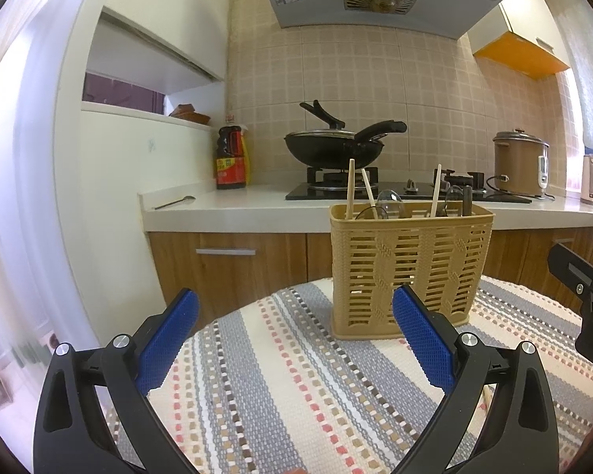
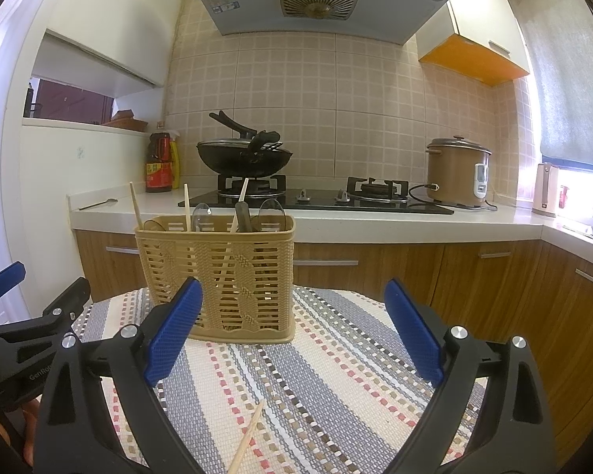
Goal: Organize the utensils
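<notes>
The thin wooden chopstick (image 2: 248, 436) is lying lengthwise under the right claw (image 2: 292, 328), which is hanging wide apart and empty like the left claw (image 1: 296, 335).

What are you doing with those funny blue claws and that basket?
Someone is tidying utensils into the tan basket on the striped cloth. It already holds chopsticks and spoons. Both claws are open and holding nothing: the left claw sits in front of the basket, the right claw just beside it. One loose chopstick lies on the cloth near the right claw, not yet put away.
</notes>
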Available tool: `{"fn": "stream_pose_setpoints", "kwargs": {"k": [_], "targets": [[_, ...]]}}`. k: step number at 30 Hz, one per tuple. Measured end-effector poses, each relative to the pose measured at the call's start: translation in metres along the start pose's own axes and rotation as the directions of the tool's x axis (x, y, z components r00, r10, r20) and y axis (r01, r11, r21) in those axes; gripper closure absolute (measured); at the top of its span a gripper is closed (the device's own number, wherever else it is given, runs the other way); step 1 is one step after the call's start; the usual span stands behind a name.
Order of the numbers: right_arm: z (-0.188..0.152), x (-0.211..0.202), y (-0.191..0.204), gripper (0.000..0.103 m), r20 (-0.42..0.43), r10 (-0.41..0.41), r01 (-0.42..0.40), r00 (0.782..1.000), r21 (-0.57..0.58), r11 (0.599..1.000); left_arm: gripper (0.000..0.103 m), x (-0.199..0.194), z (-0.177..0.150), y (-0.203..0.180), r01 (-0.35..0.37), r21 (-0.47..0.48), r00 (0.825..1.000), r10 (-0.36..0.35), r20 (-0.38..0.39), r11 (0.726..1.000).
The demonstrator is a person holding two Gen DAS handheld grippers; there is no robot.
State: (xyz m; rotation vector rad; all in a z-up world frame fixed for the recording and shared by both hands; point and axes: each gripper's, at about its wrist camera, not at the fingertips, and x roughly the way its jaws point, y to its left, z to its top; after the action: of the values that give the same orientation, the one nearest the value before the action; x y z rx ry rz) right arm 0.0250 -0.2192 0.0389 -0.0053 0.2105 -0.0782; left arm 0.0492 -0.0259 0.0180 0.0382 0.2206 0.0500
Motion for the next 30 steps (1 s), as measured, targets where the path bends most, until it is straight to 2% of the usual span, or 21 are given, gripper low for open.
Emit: {"fn": "stream_pose_setpoints", "kwargs": {"k": [30], "targets": [[-0.0009, -0.0001, 0.0062, 0.014, 0.001, 0.006, -0.006, 1.000, -0.022, 1.000, 0.008, -0.0013, 0.0013, -0.0004, 0.003, -0.003, 1.000, -0.003, 0.010, 1.000]]}}
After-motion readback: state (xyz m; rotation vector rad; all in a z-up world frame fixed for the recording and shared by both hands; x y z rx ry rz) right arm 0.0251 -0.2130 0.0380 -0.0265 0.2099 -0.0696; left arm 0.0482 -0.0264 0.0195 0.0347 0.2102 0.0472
